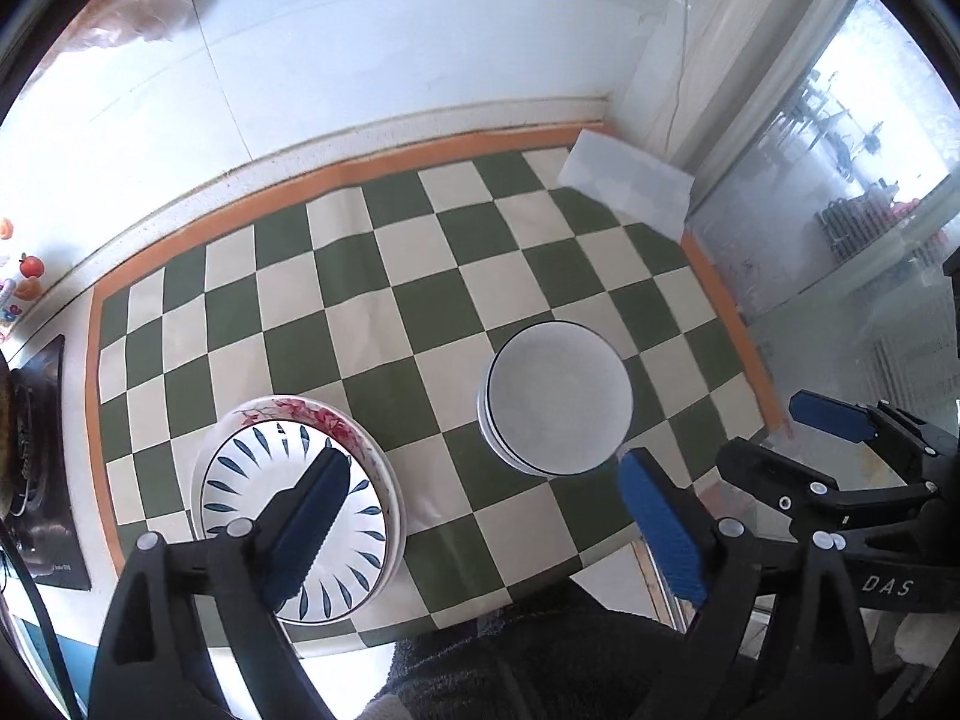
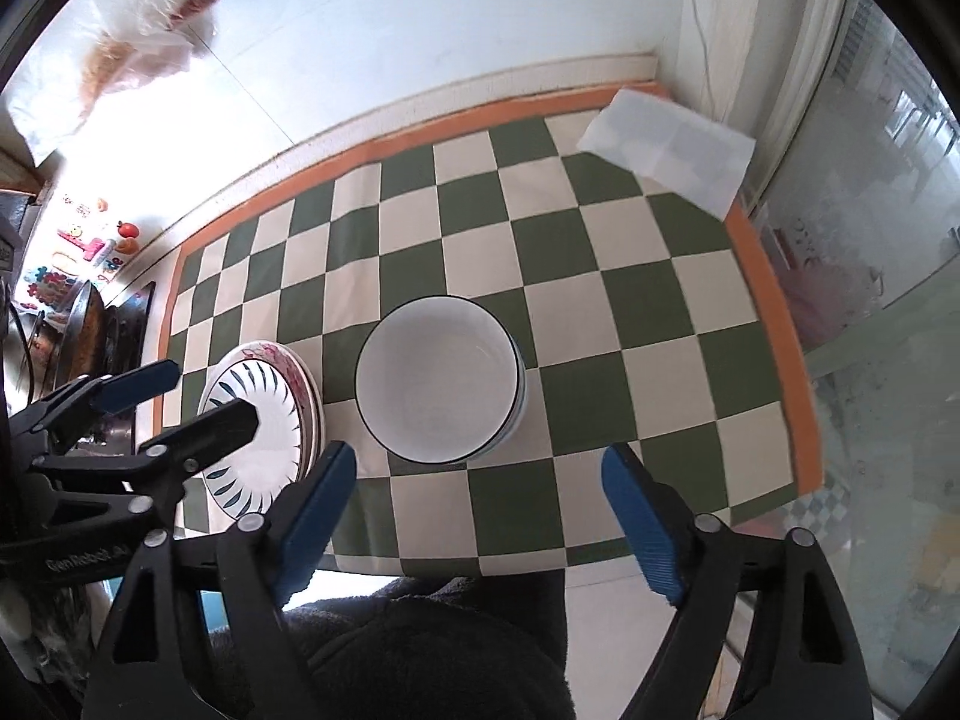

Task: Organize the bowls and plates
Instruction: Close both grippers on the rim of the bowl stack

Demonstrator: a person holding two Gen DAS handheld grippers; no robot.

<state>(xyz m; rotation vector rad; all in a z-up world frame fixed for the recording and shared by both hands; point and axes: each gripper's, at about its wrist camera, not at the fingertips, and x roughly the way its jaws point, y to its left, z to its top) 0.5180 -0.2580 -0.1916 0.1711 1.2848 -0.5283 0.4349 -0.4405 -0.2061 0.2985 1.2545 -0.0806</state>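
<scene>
A stack of plates [image 1: 240, 480] sits at the near left of the checkered mat; the top plate is white with blue leaf marks, over a pink-flowered one. It also shows in the right wrist view [image 2: 264, 414]. A stack of white bowls [image 1: 558, 399] with dark rims stands to its right, also in the right wrist view [image 2: 438, 384]. My left gripper [image 1: 480, 516] is open and empty, above the mat's near edge between both stacks. My right gripper [image 2: 474, 510] is open and empty, just in front of the bowls; it also shows in the left wrist view [image 1: 714, 438].
The green-and-cream checkered mat [image 1: 390, 276] with an orange border covers the counter. A clear plastic box [image 1: 630, 180] sits at the far right corner by a glass partition [image 1: 840, 240]. A stove [image 1: 36, 420] lies left of the mat. A dark fleece sleeve [image 2: 420, 648] is below.
</scene>
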